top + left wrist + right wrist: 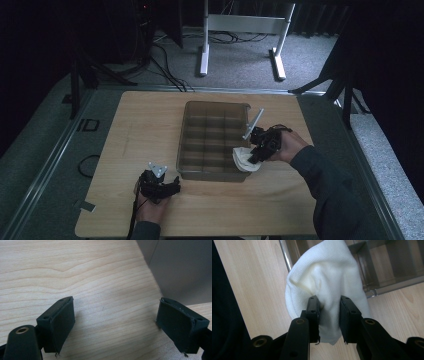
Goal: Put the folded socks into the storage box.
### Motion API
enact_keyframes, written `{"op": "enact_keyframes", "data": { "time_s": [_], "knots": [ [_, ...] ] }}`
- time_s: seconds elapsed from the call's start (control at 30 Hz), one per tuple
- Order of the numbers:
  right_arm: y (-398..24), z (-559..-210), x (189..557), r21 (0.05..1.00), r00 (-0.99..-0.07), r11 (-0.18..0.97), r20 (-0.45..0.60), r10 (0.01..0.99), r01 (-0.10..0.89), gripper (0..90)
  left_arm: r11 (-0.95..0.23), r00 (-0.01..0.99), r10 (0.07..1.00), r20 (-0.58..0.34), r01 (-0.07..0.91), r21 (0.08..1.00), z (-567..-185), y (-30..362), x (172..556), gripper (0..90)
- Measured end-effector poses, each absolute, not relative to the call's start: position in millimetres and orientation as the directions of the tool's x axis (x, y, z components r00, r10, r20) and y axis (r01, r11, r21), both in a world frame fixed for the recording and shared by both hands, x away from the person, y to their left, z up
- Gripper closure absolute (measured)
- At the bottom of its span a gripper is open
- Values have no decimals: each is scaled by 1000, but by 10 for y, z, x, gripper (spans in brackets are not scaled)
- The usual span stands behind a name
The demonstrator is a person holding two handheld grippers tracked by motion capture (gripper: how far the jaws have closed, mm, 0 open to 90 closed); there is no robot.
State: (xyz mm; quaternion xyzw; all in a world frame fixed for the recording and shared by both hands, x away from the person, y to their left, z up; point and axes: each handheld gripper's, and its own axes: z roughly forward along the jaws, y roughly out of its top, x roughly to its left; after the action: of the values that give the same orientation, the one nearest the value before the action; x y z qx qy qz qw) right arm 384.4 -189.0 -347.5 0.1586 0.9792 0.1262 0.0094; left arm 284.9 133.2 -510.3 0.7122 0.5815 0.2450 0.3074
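A white cloth (327,277) hangs bunched between the jaws of my right gripper (329,312), which is shut on it. In the high view that cloth (245,159) sits at the near right corner of a clear divided organiser box (212,107), with the right gripper (260,147) just right of it. My left gripper (159,184) rests low over the wooden table (140,130) near the box's front left corner. Its jaws stand wide apart in the left gripper view (116,326), with bare wood between them.
The box's grey side wall (180,267) rises at the right of the left gripper view. A white table frame (240,30) and cables (165,65) lie on the carpet beyond the table. A metal rail (50,150) runs along the table's left.
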Motion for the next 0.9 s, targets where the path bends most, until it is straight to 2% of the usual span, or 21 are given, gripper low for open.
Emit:
{"op": "enact_keyframes", "data": {
  "time_s": [0.47,0.9],
  "knots": [
    [-1679,-3560,3828,229,-959,932,24,282,280,715,-135,204,979,-9,678,723,-5103,1332,2849,152],
    [-1644,-3699,3893,202,-950,929,32,310,310,715,-136,205,979,-8,678,723,-5102,1332,2849,152]
  ]
}}
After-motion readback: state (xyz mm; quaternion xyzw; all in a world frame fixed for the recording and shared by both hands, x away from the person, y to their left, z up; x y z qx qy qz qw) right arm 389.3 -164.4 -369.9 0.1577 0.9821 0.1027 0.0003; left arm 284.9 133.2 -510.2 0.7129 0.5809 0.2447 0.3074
